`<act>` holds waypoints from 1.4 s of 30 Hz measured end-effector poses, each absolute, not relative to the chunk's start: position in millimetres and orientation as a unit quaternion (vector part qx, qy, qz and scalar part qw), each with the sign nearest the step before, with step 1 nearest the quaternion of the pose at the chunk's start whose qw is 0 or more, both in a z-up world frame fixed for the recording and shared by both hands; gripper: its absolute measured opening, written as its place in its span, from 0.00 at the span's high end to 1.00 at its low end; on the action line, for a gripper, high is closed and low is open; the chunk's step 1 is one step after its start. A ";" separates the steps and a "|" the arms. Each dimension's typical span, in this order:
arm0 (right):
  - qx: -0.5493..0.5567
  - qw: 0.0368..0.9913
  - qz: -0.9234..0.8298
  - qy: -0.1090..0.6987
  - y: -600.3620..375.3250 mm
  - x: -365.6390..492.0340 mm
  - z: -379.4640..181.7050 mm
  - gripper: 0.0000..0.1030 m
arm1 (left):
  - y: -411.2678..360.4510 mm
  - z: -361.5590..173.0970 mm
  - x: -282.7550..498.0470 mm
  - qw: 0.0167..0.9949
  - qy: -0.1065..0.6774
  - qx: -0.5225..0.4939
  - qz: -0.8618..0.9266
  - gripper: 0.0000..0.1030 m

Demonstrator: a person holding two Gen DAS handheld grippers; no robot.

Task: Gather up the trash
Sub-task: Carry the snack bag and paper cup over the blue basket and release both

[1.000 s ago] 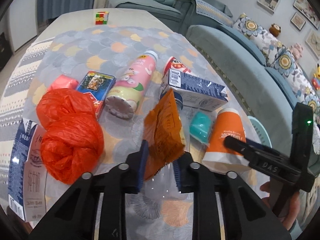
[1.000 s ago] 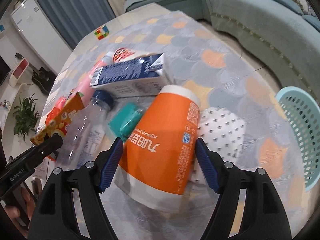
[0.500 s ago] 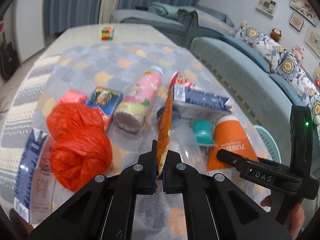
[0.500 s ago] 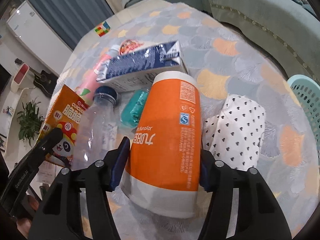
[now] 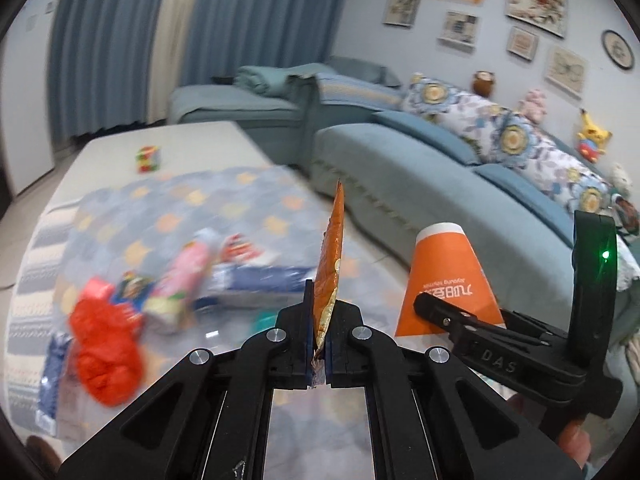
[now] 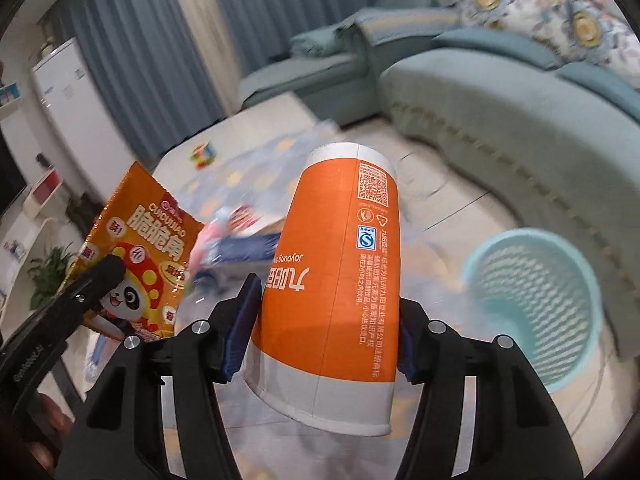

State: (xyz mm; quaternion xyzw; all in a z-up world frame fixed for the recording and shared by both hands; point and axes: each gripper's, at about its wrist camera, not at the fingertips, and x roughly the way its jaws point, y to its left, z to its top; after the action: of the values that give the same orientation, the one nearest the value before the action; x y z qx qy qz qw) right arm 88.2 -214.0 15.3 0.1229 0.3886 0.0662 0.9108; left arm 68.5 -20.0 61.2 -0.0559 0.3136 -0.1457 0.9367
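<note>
The orange snack bag [image 5: 330,264] is pinched tight in the left gripper [image 5: 318,356], up in the air above the table [image 5: 192,152]. The orange paper cup [image 6: 332,280] is squeezed between the right gripper's [image 6: 320,344] blue pads, also up off the table. A light blue basket [image 6: 540,304] sits low on the right. A red plastic bag [image 5: 106,356], a pink bottle [image 5: 176,284] and a blue box [image 5: 260,280] lie near the table's front edge.

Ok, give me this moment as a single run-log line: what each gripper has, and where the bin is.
left gripper: shut on snack packet | right gripper: shut on orange paper cup | teal basket: right of cup
</note>
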 end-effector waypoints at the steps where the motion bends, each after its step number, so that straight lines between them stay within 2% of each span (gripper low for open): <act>1: 0.123 0.914 0.051 0.383 -232.6 85.4 20.4 0.47 | -35.4 64.9 69.2 0.936 0.311 -0.053 -0.155 0.99; 10: 0.125 0.914 -0.061 0.381 -363.3 74.2 23.2 0.47 | -159.6 58.2 79.5 0.918 0.325 -0.027 -0.225 0.99; 19: 0.124 0.875 -0.127 0.451 -434.0 75.2 -46.3 0.47 | -262.1 -13.9 113.8 0.872 0.403 -0.025 -0.278 0.99; 31: 0.178 0.821 -0.143 0.524 -471.6 76.5 -137.5 0.45 | -297.3 -108.7 141.1 0.814 0.504 -0.031 -0.287 0.98; 37: 0.184 0.810 -0.148 0.537 -466.8 81.2 -158.0 0.44 | -294.5 -126.7 144.3 0.807 0.519 -0.011 -0.282 0.96; 42: 0.199 0.803 -0.156 0.540 -473.0 78.2 -164.1 0.44 | -287.6 -122.1 144.0 0.815 0.512 -0.007 -0.271 0.68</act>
State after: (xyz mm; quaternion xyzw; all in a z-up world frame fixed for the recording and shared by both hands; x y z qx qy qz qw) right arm 78.2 -473.0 -164.1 0.1992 0.5397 -0.1560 0.8029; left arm 144.0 -287.6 -122.1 -0.0070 0.5122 -0.2713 0.8148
